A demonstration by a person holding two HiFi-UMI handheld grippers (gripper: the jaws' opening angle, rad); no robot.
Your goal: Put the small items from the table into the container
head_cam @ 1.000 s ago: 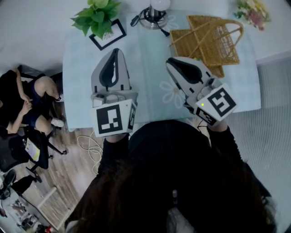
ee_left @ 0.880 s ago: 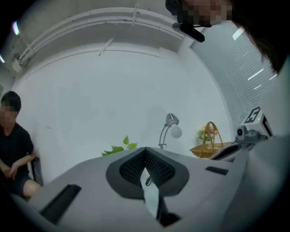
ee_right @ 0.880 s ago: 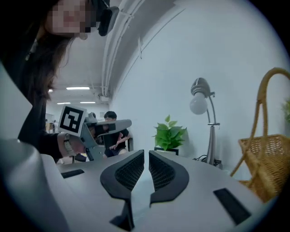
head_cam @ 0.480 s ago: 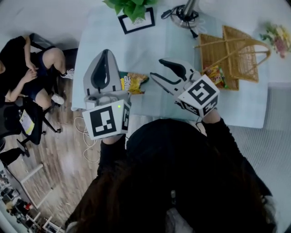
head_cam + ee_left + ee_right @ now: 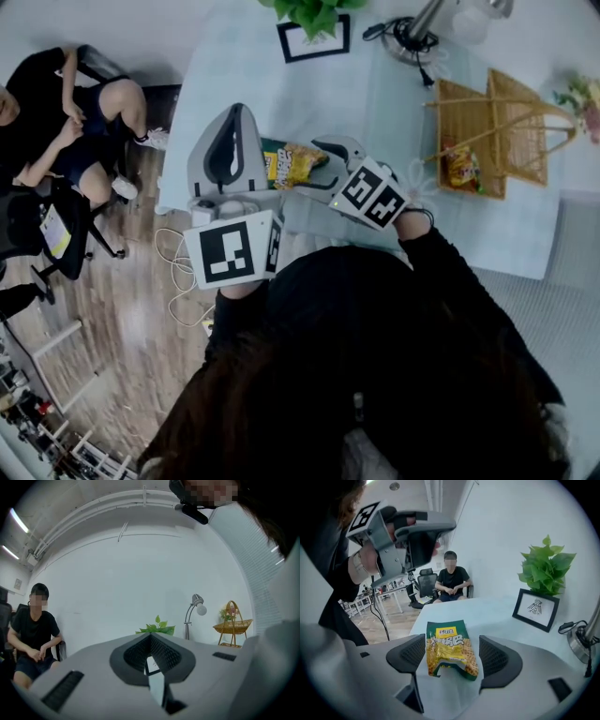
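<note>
A green and yellow snack packet (image 5: pixel 292 164) (image 5: pixel 450 649) lies flat on the pale table (image 5: pixel 375 103), near its left edge. My right gripper (image 5: pixel 317 167) (image 5: pixel 454 657) points down at it. Its jaws are opening wide, one on each side of the packet, and the pads stand clear of it. My left gripper (image 5: pixel 238 117) (image 5: pixel 151 639) hovers level just left of the packet, shut and holding nothing. It also shows raised at the upper left of the right gripper view (image 5: pixel 401 536). The wicker basket (image 5: pixel 511 131) (image 5: pixel 232 626) stands at the table's right with another snack packet (image 5: pixel 459 167) inside.
A framed picture (image 5: pixel 314 39) (image 5: pixel 536 607) and a potted plant (image 5: pixel 314 9) (image 5: pixel 546 564) stand at the table's far edge, a desk lamp (image 5: pixel 417 37) (image 5: pixel 197 605) to their right. A person (image 5: pixel 66 122) (image 5: pixel 452 581) sits on a chair beyond the table's left end.
My right gripper swung left and down from beside the basket to the snack packet, and its jaws went from shut to wide open. The left gripper shifted a little.
</note>
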